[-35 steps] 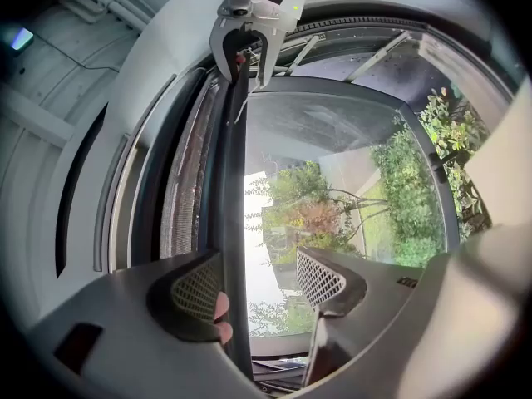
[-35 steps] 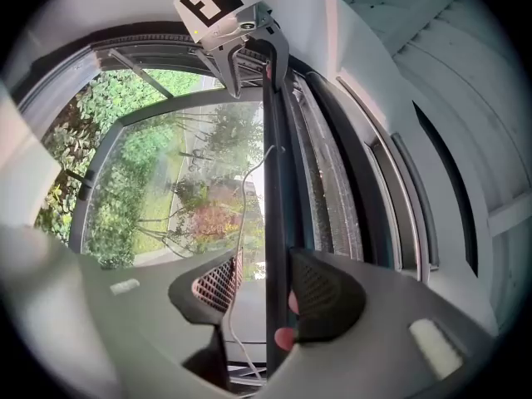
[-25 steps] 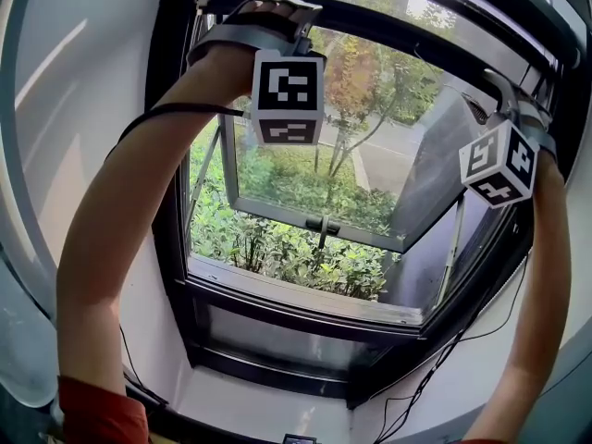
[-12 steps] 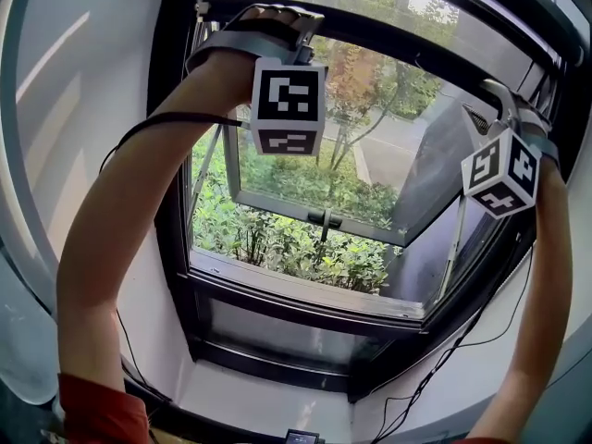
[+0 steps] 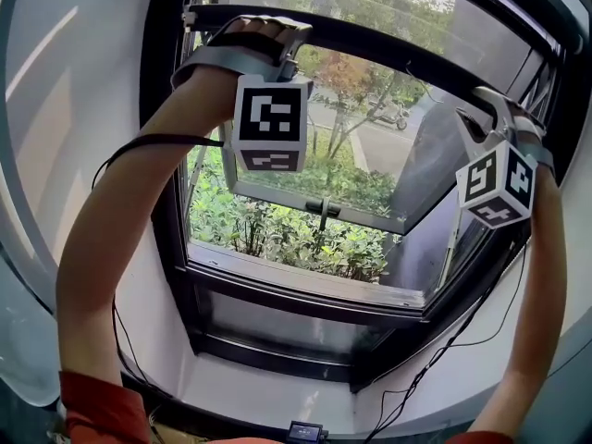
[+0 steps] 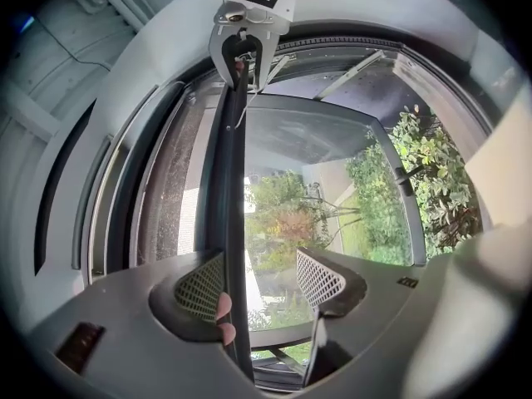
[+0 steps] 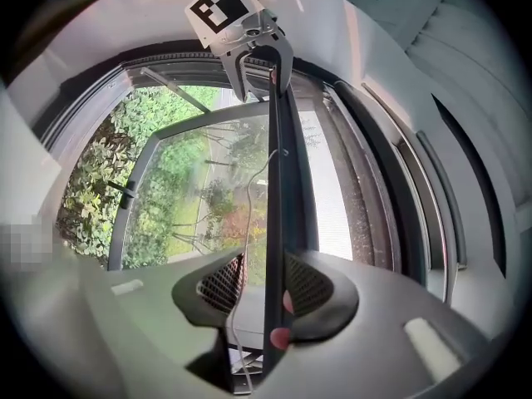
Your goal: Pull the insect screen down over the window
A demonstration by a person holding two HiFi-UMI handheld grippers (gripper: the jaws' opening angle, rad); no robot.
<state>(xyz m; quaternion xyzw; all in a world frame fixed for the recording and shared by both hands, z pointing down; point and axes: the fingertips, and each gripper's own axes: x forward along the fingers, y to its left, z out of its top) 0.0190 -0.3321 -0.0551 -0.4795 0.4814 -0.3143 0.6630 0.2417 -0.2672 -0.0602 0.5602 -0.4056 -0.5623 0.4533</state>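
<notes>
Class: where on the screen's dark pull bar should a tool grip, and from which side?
Near each end of the pull bar, from the room side, jaws straddling its narrow edge; long and slim, it should stay level with spaced grips.

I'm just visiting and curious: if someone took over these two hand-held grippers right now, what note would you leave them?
Left gripper: jaws open around the insect screen's pull bar, not clamped.
Right gripper: jaws closing around the same bar, one pad not on it yet.
The bar sits high at the window's top; the window frame below is uncovered.
Done: both grippers placed at the bar.
To do: grip it and pull the screen down.
</notes>
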